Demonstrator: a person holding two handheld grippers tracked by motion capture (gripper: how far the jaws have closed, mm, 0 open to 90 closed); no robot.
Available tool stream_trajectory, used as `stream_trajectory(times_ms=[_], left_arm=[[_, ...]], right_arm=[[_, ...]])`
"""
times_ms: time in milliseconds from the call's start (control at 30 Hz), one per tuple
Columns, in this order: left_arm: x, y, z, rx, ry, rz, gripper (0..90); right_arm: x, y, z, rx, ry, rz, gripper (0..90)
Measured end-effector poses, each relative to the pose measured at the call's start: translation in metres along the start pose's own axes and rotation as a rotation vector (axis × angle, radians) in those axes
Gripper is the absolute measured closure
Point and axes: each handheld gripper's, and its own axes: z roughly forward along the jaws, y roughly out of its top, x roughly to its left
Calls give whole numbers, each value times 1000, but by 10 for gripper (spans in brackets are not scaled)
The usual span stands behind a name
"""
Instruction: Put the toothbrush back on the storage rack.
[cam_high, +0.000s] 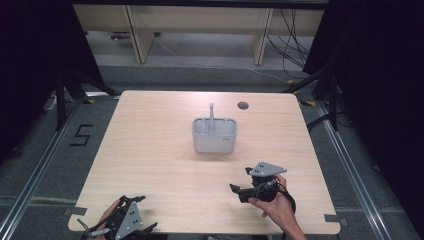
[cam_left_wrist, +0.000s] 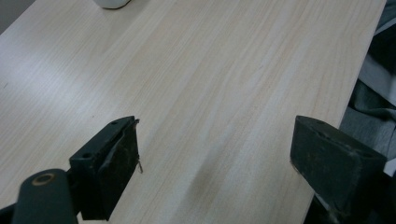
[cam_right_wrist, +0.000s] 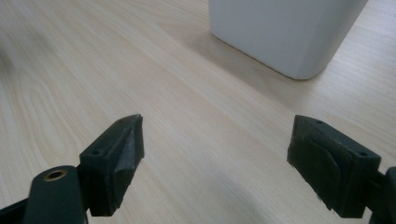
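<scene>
A white caddy (cam_high: 214, 135) with compartments stands near the middle of the wooden table (cam_high: 150, 150), a grey utensil handle (cam_high: 211, 114) sticking up from it. My right gripper (cam_high: 240, 182) is held low at the front right, jaws wide apart and empty, aimed left and toward the caddy (cam_right_wrist: 285, 32). In the right gripper view its jaws (cam_right_wrist: 217, 163) frame bare wood. My left gripper (cam_high: 142, 215) rests at the table's front left corner, open and empty (cam_left_wrist: 215, 158); the caddy's base (cam_left_wrist: 112, 3) peeks in at the top of the left gripper view.
A round cable hole (cam_high: 243, 105) sits in the tabletop behind the caddy. Floor tape shaped like a 5 (cam_high: 81, 135) lies left of the table. Furniture legs and cables (cam_high: 290, 45) stand beyond the far edge. The table edge (cam_left_wrist: 355, 93) runs close to my left gripper.
</scene>
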Motion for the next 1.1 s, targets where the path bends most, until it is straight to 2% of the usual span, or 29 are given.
stream_trajectory(times_ms=[33, 100, 133, 167, 200, 233, 300, 400, 433, 467, 533, 567, 600, 633, 800, 933, 967, 1067, 1100], left_arm=[[0, 0, 0, -2, 8, 1, 150], [0, 0, -1, 6, -8, 7, 149], [0, 0, 0, -3, 1, -4, 150], [0, 0, 0, 5, -5, -1, 149], [1, 0, -1, 17, -6, 9, 150], [0, 0, 0, 9, -7, 5, 150], [0, 0, 0, -1, 1, -5, 149], [0, 0, -1, 8, -7, 5, 149], [0, 0, -1, 10, -8, 7, 149], [0, 0, 0, 0, 1, -4, 149], [1, 0, -1, 11, -8, 6, 149], [0, -1, 0, 8, -7, 2, 149], [0, -1, -1, 10, -8, 3, 149], [0, 0, -1, 9, -7, 5, 149], [0, 0, -1, 13, -6, 7, 150], [0, -1, -1, 10, -5, 5, 150], [0, -1, 0, 9, 5, 5, 150], [0, 0, -1, 13, -7, 10, 149], [0, 0, -1, 9, -7, 8, 150]], right_arm=[[0, -1, -1, -1, 3, -9, 188], [1, -2, -1, -4, -3, 3, 186], [1, -2, -2, -3, -2, 2, 184], [0, -3, -2, -6, -4, -12, 180], [2, -4, -3, 3, 4, 14, 174], [3, -4, -4, 7, 2, 29, 168], [1, -6, -5, -3, 4, 9, 165], [3, -9, -8, 4, -3, 24, 161], [2, -11, -8, 0, -1, 5, 161], [2, -12, -9, -7, -12, 6, 161], [2, -14, -11, 0, -6, -5, 161], [4, -16, -14, 12, -11, 21, 161], [4, -16, -14, 12, -11, 21, 161], [1, -17, -13, -5, -15, -17, 161], [2, -24, -21, 2, -28, 17, 162], [-1, -28, -24, 0, -43, -9, 162], [0, -29, -24, 2, -40, 4, 162], [-1, -32, -26, 14, -33, 15, 161], [-1, -33, -27, 19, -38, 5, 161]])
